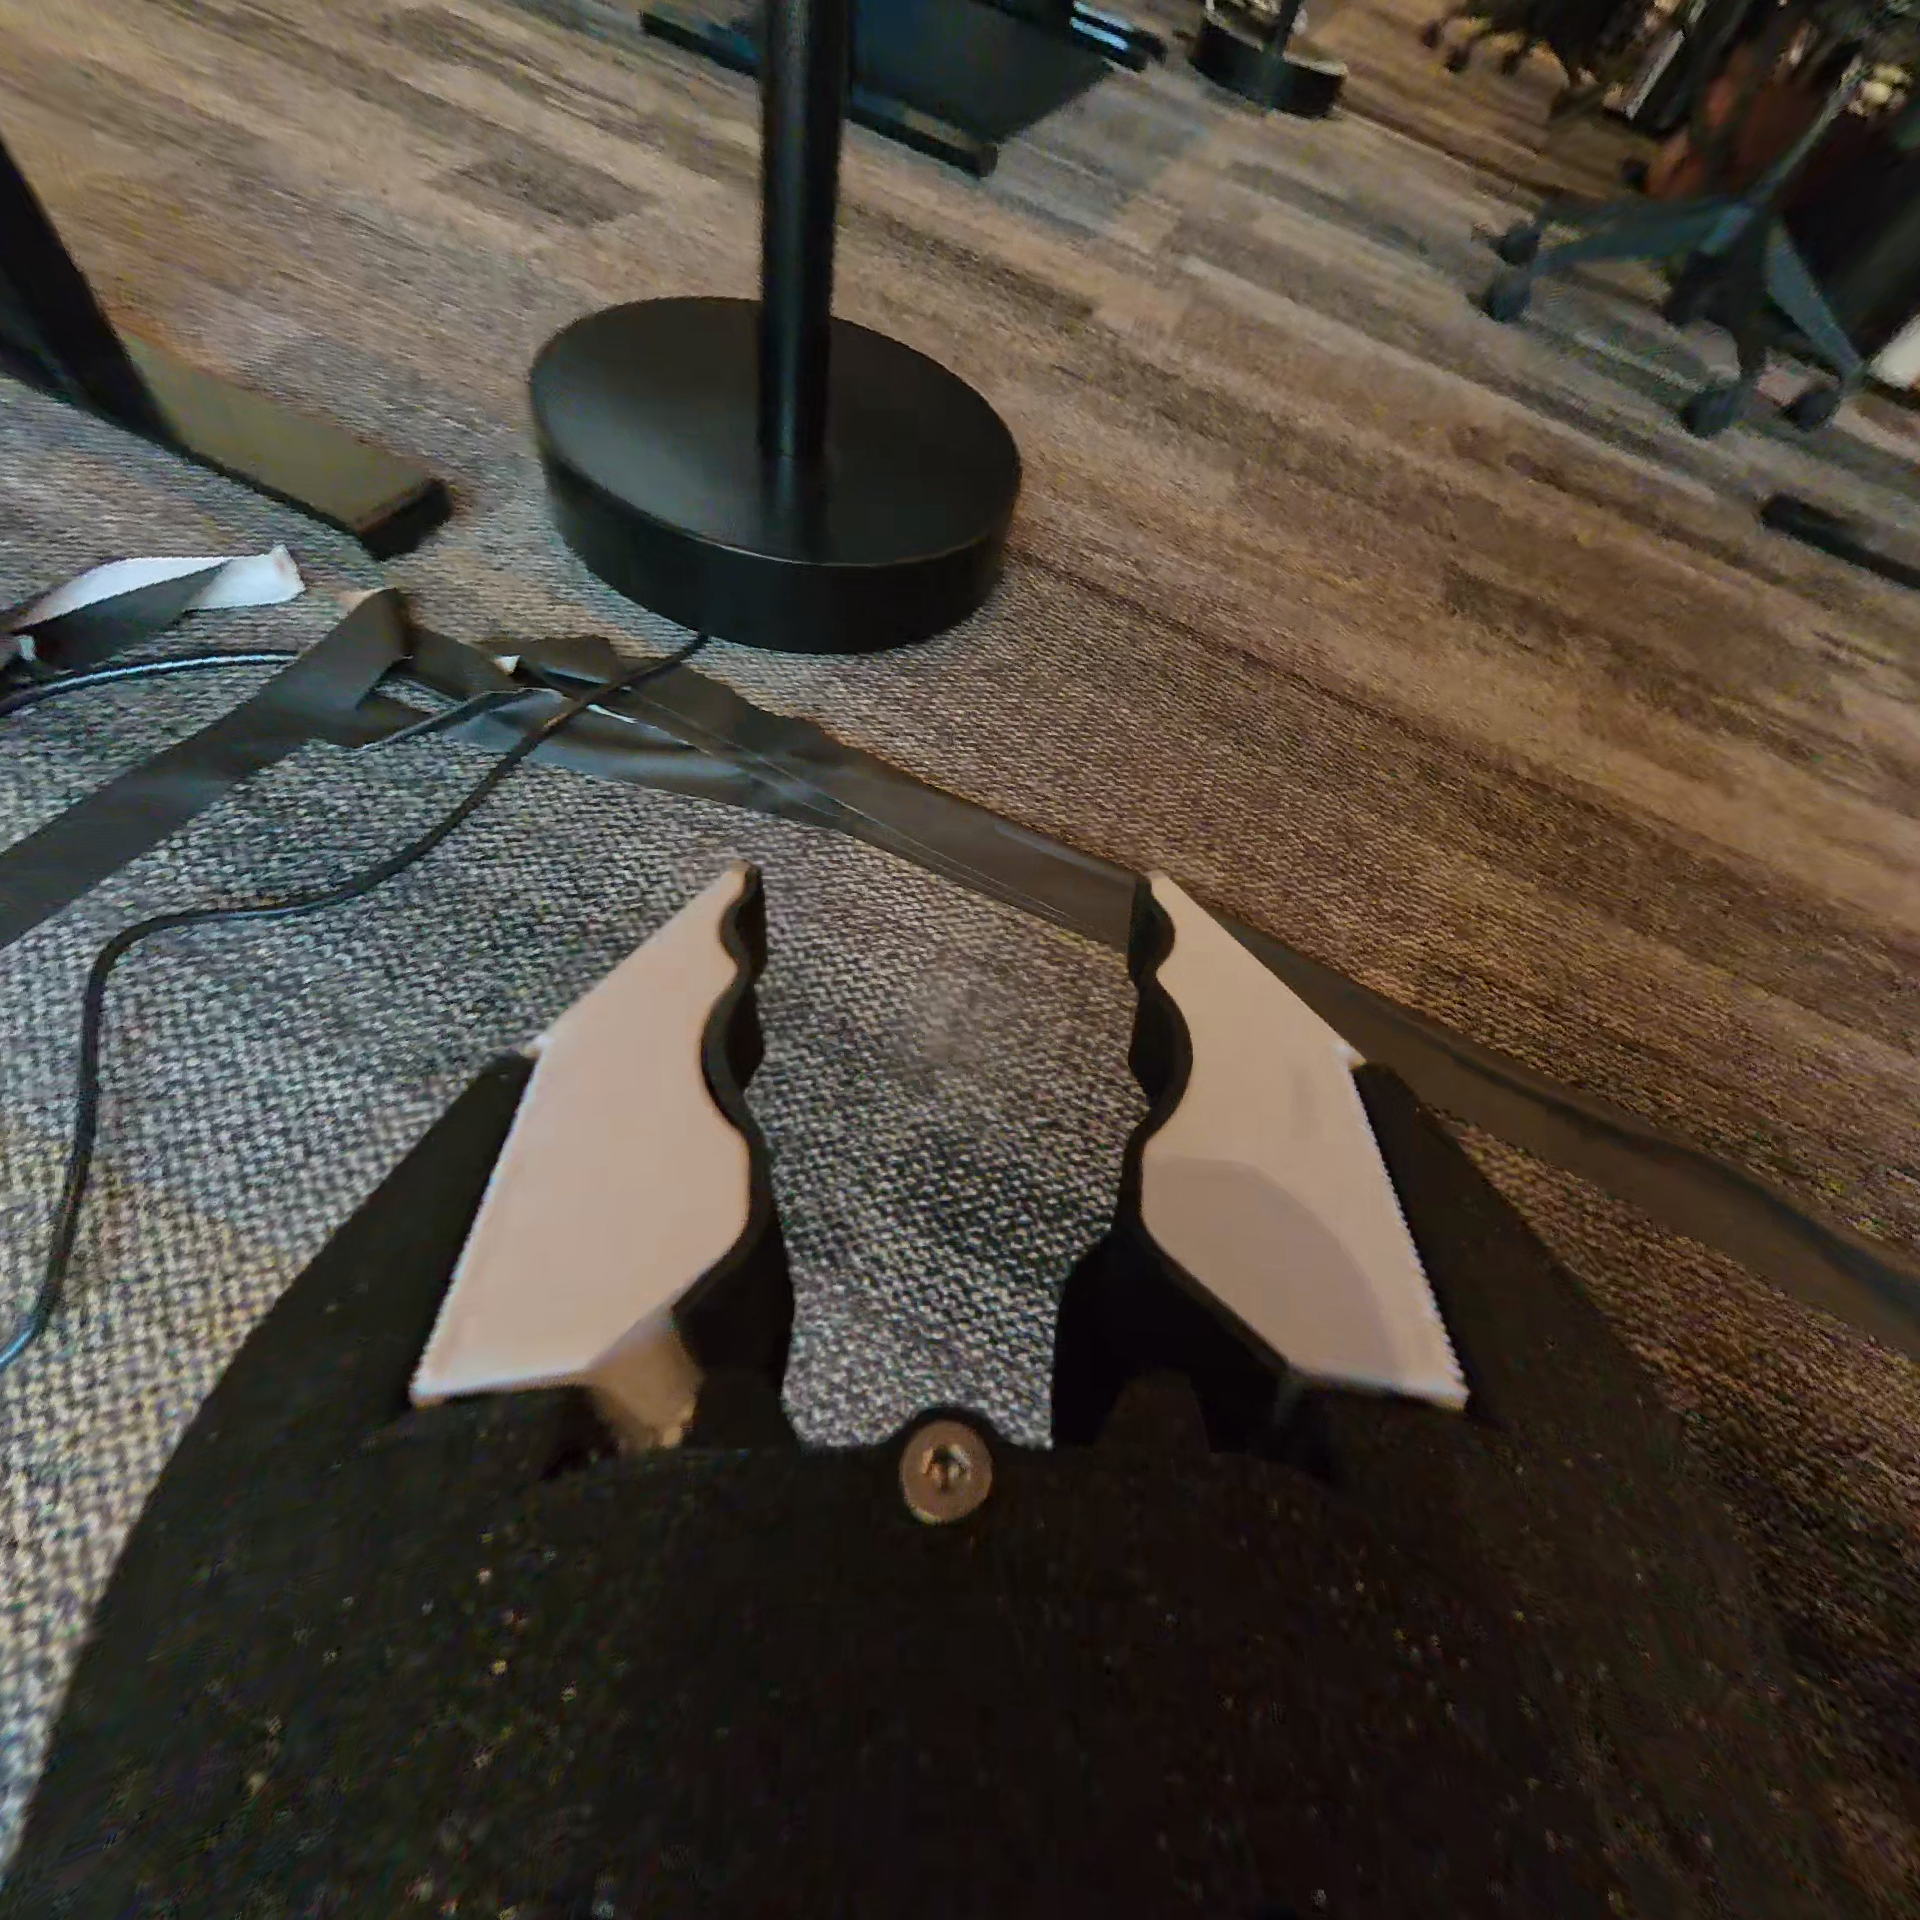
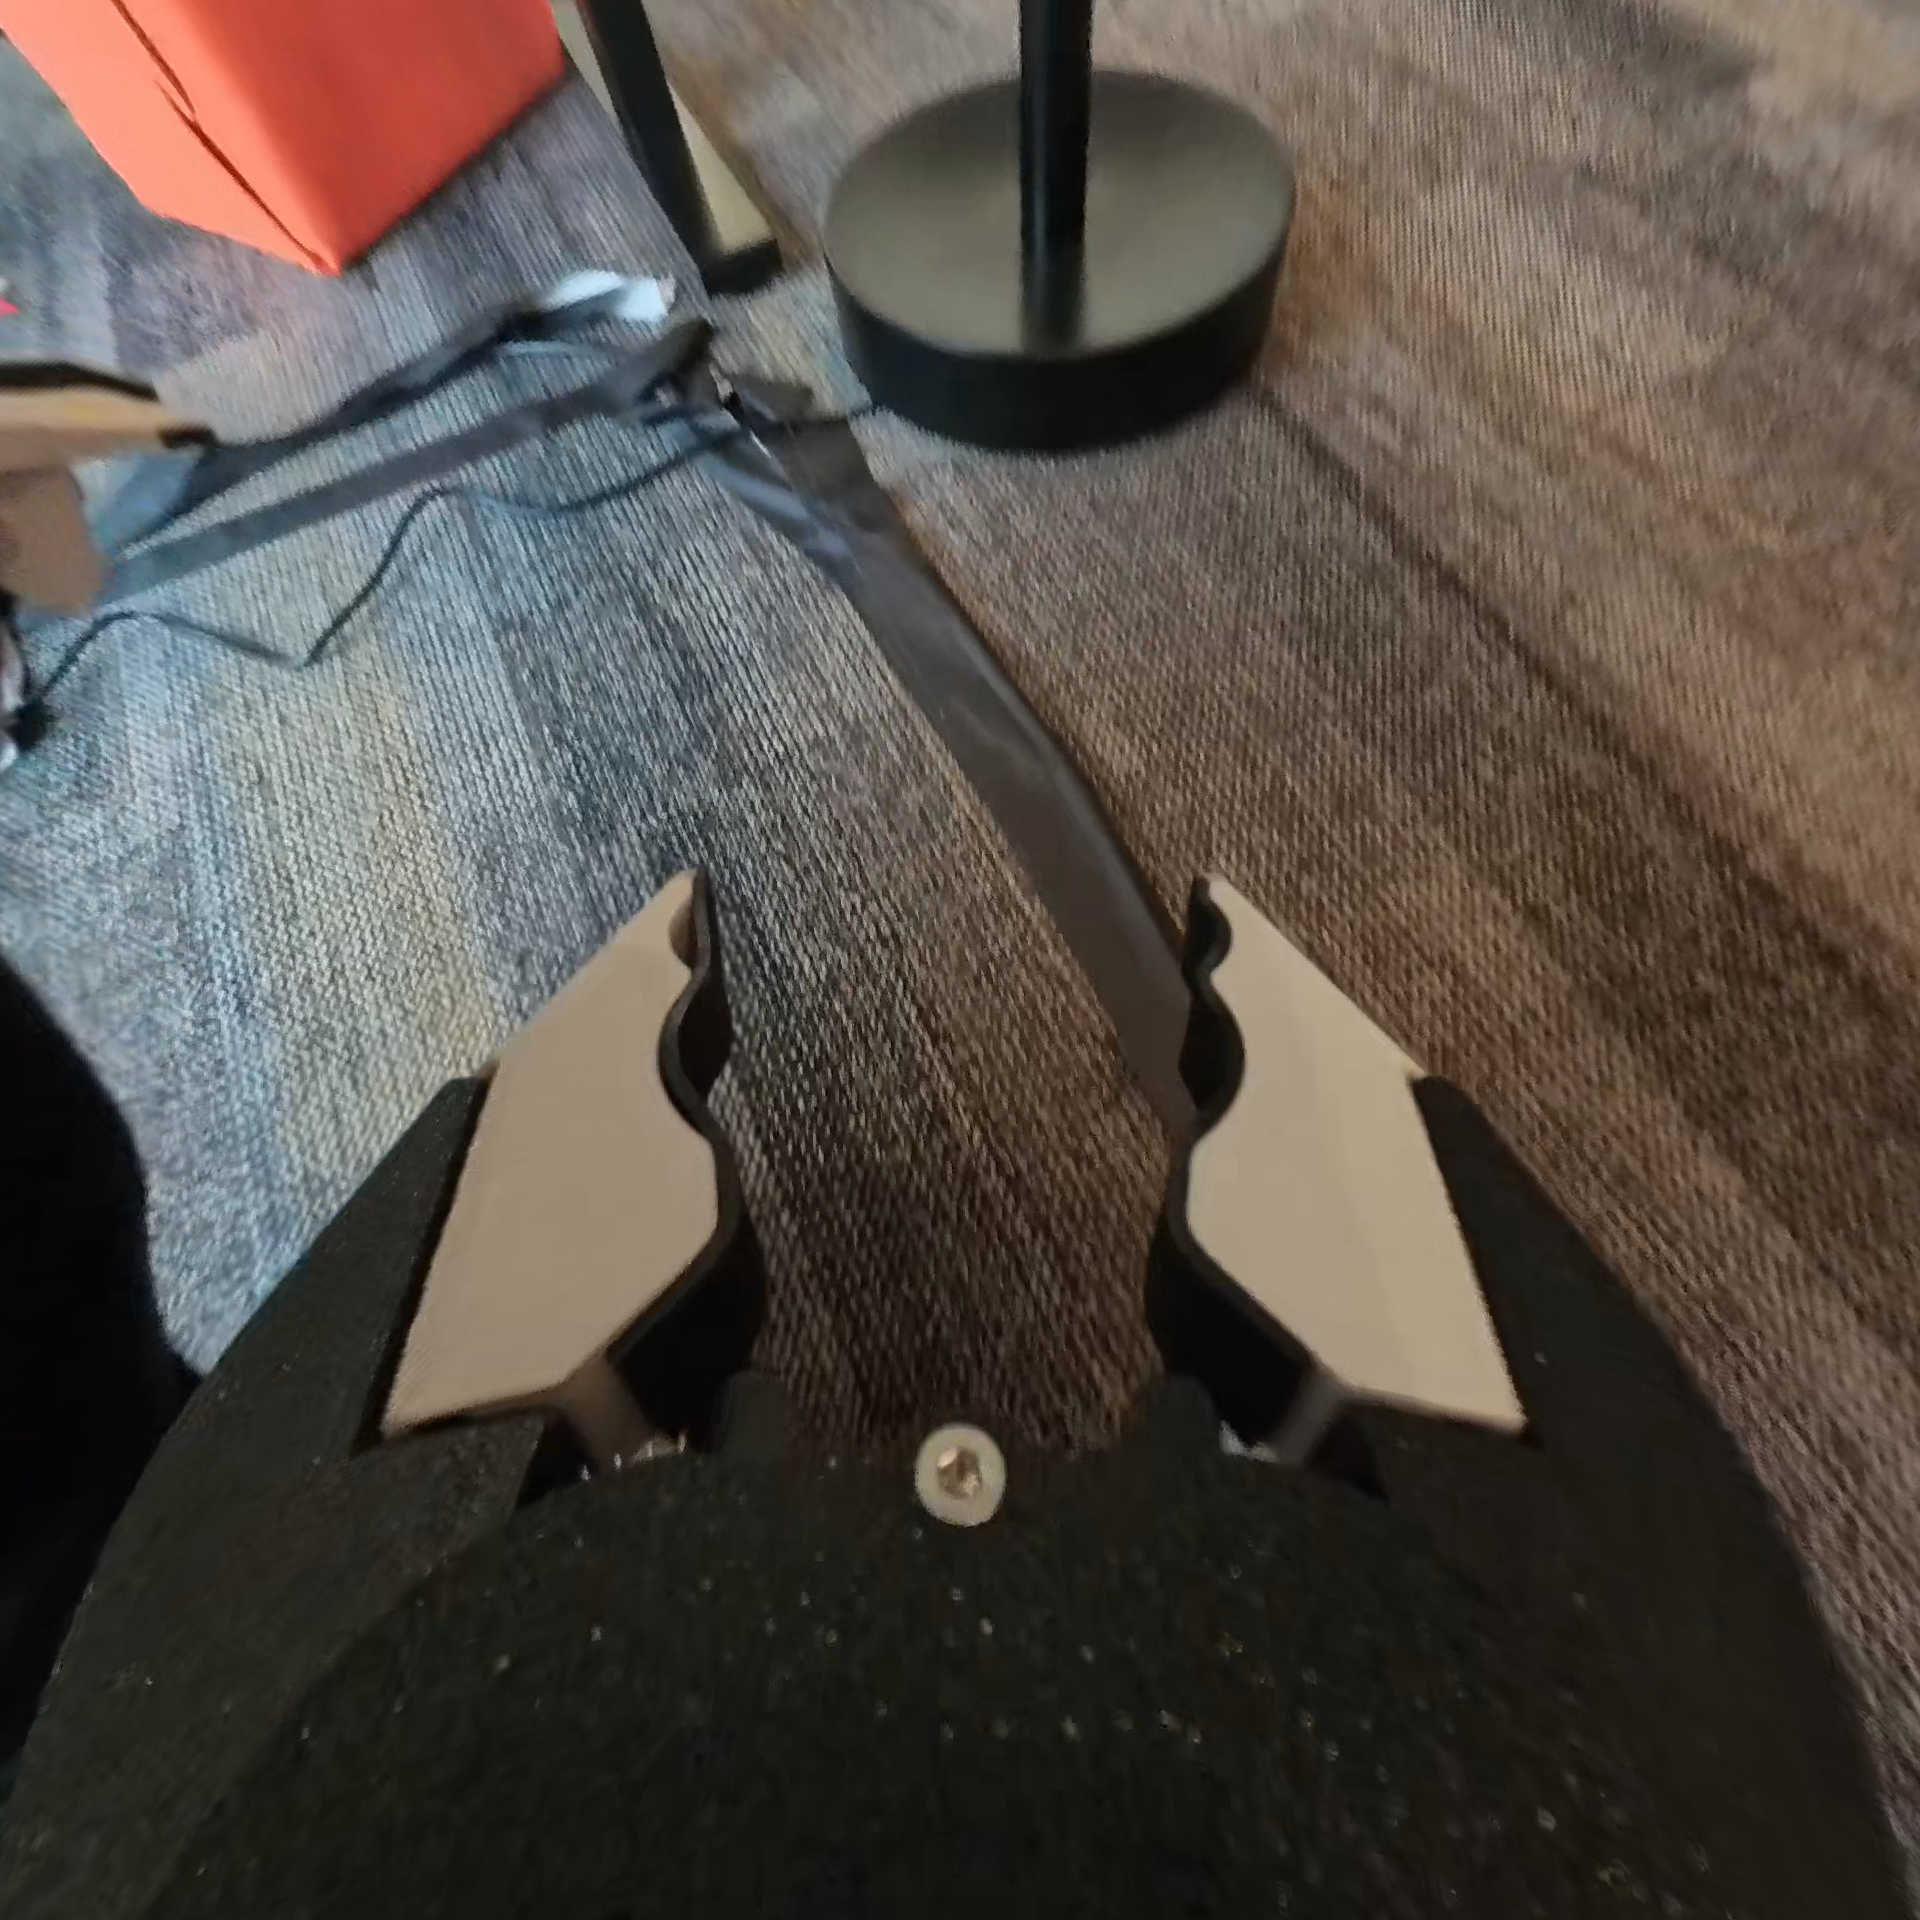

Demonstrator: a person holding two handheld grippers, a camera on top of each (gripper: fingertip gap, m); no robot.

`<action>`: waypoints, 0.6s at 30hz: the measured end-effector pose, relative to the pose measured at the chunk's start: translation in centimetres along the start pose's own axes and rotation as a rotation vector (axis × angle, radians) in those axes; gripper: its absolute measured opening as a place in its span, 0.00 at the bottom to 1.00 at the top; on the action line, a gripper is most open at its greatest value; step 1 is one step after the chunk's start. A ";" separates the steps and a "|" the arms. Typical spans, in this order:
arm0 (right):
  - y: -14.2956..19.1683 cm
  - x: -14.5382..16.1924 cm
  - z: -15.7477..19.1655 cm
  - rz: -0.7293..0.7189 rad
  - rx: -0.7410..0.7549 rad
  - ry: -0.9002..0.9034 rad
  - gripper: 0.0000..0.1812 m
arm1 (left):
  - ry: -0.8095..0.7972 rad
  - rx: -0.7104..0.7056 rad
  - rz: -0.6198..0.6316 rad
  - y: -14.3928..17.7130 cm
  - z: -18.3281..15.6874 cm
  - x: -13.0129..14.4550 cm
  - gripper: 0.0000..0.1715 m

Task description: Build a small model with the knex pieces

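My left gripper (image 1: 945, 904) is open and empty, held low over grey carpet (image 1: 520, 1039). A strip of black tape (image 1: 935, 821) runs across the carpet just beyond its fingertips. A round black stand base (image 1: 665, 447) with an upright pole (image 1: 795, 208) sits farther ahead. My right gripper (image 2: 951, 914) is open and empty over the carpet (image 2: 520, 831). The same black tape strip (image 2: 997, 727) passes close to its right finger (image 2: 1299, 1143). The round stand base (image 2: 935, 187) and its pole (image 2: 1049, 156) stand ahead of it.
Thin black cables (image 1: 312, 894) and more tape strips (image 1: 187, 758) lie at the left. A black table foot (image 1: 301, 468) is at the left, office chair bases (image 1: 1714, 260) at the far right. An orange box (image 2: 312, 104) stands at the upper left in the right wrist view.
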State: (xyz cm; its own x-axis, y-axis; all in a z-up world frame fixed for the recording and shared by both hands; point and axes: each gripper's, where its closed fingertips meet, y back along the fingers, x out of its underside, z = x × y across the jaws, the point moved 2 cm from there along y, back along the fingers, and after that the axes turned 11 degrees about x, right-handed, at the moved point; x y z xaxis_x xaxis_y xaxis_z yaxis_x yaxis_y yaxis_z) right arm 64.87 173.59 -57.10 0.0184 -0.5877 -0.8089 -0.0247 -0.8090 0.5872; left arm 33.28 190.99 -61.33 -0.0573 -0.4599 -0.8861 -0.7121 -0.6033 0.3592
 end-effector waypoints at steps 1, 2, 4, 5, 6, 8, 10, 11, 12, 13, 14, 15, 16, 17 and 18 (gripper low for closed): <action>-0.9 -0.5 0.9 -0.022 -0.013 0.011 0.48 | 0.011 -0.012 -0.013 0.6 0.7 0.5 0.40; -1.8 -0.7 2.0 -0.037 -0.029 0.027 0.49 | 0.020 -0.024 -0.022 1.3 1.4 1.1 0.40; -3.4 -0.7 4.4 -0.049 -0.068 0.060 0.49 | 0.039 -0.036 -0.023 2.8 2.5 2.8 0.41; -4.0 -0.6 5.6 -0.054 -0.090 0.072 0.50 | 0.048 -0.040 -0.017 3.6 3.0 3.7 0.41; -4.5 -0.6 6.9 -0.059 -0.110 0.085 0.50 | 0.052 -0.045 -0.011 4.5 3.4 4.5 0.41; -5.2 -0.7 9.4 -0.067 -0.146 0.119 0.50 | 0.058 -0.062 -0.008 6.5 4.3 5.8 0.40; -5.5 -0.8 11.8 -0.074 -0.178 0.149 0.50 | 0.069 -0.084 -0.019 8.4 5.5 6.5 0.40; -5.6 -0.9 12.9 -0.081 -0.192 0.162 0.50 | 0.075 -0.096 -0.027 9.3 6.1 6.8 0.40; -5.5 -1.1 14.0 -0.087 -0.204 0.177 0.50 | 0.080 -0.107 -0.038 10.1 6.7 6.9 0.40; -5.4 -1.3 14.8 -0.098 -0.209 0.195 0.50 | 0.083 -0.118 -0.048 10.8 7.3 6.9 0.40; -5.1 -1.7 15.6 -0.111 -0.210 0.213 0.50 | 0.084 -0.127 -0.057 11.5 7.9 6.9 0.40; -4.8 -2.1 16.1 -0.124 -0.208 0.226 0.50 | 0.082 -0.135 -0.065 12.0 8.4 6.8 0.40; -4.4 -2.4 16.4 -0.134 -0.204 0.232 0.50 | 0.078 -0.143 -0.070 12.5 8.9 6.5 0.40; -4.0 -2.8 16.7 -0.140 -0.201 0.233 0.50 | 0.074 -0.151 -0.074 13.0 9.4 6.2 0.40; -3.5 -3.3 16.8 -0.146 -0.197 0.231 0.50 | 0.071 -0.157 -0.075 13.5 9.7 5.7 0.40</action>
State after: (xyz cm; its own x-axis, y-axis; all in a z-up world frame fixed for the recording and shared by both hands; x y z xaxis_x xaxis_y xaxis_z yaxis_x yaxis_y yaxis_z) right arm 48.11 178.52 -57.03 0.2342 -0.4335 -0.8702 0.1881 -0.8580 0.4780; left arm 16.53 186.53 -64.40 0.0455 -0.4510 -0.8914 -0.5942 -0.7295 0.3387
